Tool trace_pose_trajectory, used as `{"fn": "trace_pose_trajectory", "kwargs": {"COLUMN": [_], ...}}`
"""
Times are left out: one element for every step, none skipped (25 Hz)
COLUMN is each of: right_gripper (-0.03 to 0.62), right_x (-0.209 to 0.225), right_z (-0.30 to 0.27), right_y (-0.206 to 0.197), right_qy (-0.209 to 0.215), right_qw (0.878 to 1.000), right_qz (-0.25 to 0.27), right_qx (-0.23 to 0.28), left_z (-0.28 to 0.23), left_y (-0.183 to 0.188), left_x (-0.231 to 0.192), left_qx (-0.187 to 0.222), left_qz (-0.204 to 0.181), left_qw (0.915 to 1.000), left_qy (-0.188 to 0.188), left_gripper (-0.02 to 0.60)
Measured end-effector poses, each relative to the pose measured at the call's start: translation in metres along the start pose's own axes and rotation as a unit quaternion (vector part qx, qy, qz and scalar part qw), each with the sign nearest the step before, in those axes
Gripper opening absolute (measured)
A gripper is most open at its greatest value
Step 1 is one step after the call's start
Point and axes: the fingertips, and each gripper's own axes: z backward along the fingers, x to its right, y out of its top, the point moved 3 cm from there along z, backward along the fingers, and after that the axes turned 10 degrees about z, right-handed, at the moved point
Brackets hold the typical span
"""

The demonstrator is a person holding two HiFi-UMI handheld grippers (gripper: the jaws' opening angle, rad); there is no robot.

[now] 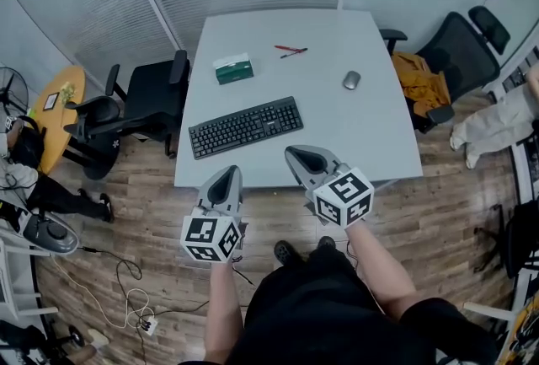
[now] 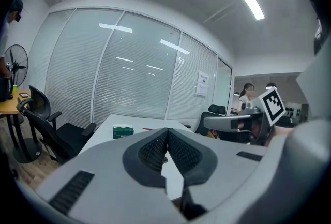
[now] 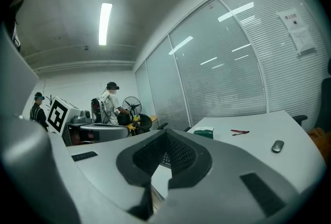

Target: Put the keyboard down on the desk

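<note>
The keyboard already lies flat on the surface, just ahead of both sets of fingers and apart from them, so the placing looks done. The left gripper has its fingers pressed together on nothing. The right gripper is likewise empty, its fingers closed. Nothing seems left to do.

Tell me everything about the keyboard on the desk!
The keyboard is black and looks like plastic, long and flat, with rows of keys and a number pad at its right end. It lies keys-up on the pale grey desk, near the front edge, turned slightly so its left end sits closer to that edge. Only the desk touches it.
</note>
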Motion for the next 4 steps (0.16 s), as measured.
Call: {"fn": "trace_pose_trajectory", "kwargs": {"right_gripper": [0.009,0.009,0.009,0.009], "right_x": [-0.0008,-0.0014,-0.0020,-0.0025], "right_z": [0.0006,0.0014,0.0022,0.0030], "right_y": [-0.0009,-0.0019,-0.0030,-0.0040], "right_qy": [0.000,0.000,0.000,0.000], "right_qw": [1.000,1.000,1.000,1.000], "right_qz": [-0.001,-0.003,-0.004,-0.005], "right_qx": [-0.001,-0.002,-0.004,-0.006], "left_z": [0.0009,0.0017,0.0025,0.0034], "left_y": [-0.0006,-0.0011,-0.0017,-0.0022], "left_x": [0.0003,0.0009,0.0015,0.0022], "left_qx": [-0.001,-0.001,-0.002,-0.002], "left_qz": [0.000,0.000,0.000,0.000], "left_qw": [1.0000,1.0000,1.0000,1.0000], "left_qy": [0.000,-0.001,-0.001,-0.001], "left_gripper": [-0.002,-0.002,-0.002,-0.002]}}
